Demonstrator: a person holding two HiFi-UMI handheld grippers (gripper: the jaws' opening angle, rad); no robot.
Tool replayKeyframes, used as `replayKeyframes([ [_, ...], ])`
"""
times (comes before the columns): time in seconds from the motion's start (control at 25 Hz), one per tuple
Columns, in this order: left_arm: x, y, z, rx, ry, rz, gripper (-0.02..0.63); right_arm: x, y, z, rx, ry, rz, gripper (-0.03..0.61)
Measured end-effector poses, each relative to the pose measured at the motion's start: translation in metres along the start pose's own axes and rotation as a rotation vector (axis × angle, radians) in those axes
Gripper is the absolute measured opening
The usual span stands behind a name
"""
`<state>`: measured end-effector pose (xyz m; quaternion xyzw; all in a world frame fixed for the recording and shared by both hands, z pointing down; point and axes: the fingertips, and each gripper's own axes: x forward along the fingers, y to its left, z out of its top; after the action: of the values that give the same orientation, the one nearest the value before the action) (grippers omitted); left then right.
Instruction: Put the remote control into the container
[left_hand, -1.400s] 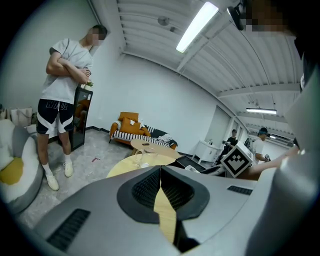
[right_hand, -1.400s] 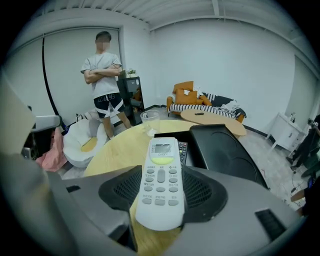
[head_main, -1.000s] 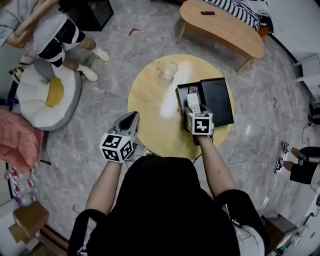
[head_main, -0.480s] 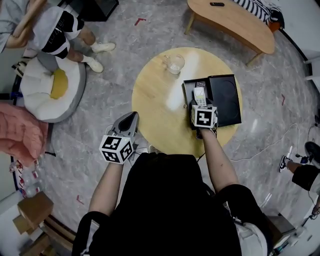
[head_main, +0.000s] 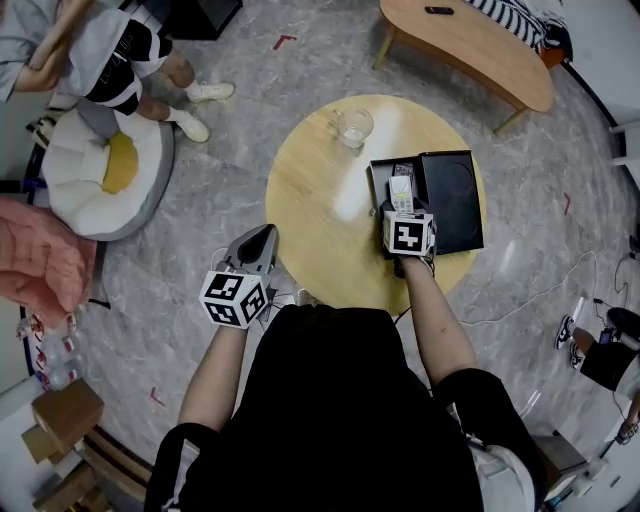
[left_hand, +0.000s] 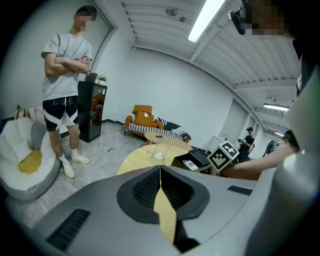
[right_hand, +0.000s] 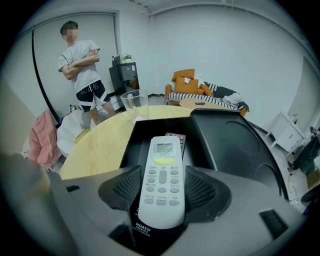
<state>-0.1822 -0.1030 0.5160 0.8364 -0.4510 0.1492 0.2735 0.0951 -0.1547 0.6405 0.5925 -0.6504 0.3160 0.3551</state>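
Note:
A white remote control (right_hand: 161, 180) with a small screen lies between the pads of my right gripper (right_hand: 161, 189), which is shut on it. Its front end reaches over the open black container (right_hand: 129, 146) on the round wooden table (head_main: 310, 200). A second, dark remote (right_hand: 176, 138) lies inside the container. In the head view the white remote (head_main: 401, 192) hangs over the container (head_main: 378, 178), just ahead of my right gripper (head_main: 403, 212). My left gripper (head_main: 262, 238) is shut and empty, off the table's near left edge; its jaws (left_hand: 160, 176) meet with nothing between them.
The container's black lid (head_main: 448, 200) lies right of it. A glass cup (head_main: 353, 126) stands at the table's far side. A person (left_hand: 64, 90) stands at the left by a white floor cushion (head_main: 105, 175). A long wooden table (head_main: 470, 45) is behind.
The head view has shifted a little. My right gripper still holds the remote over the container, and the left gripper has stayed in place.

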Motion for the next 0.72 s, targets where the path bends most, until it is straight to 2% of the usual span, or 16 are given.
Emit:
replayKeyframes([
  [0.28, -0.011, 0.004, 0.001, 0.008, -0.018, -0.007, 0.008, -0.025, 0.005, 0.016, 0.065, -0.092, 0.016, 0.264],
  [0.44, -0.011, 0.001, 0.009, 0.023, -0.046, -0.030, 0.008, -0.044, 0.007, 0.028, 0.066, -0.147, 0.024, 0.262],
  [0.72, -0.012, -0.015, 0.029, 0.049, -0.107, -0.085, 0.008, -0.102, 0.011, 0.050, 0.156, -0.335, 0.106, 0.262],
])
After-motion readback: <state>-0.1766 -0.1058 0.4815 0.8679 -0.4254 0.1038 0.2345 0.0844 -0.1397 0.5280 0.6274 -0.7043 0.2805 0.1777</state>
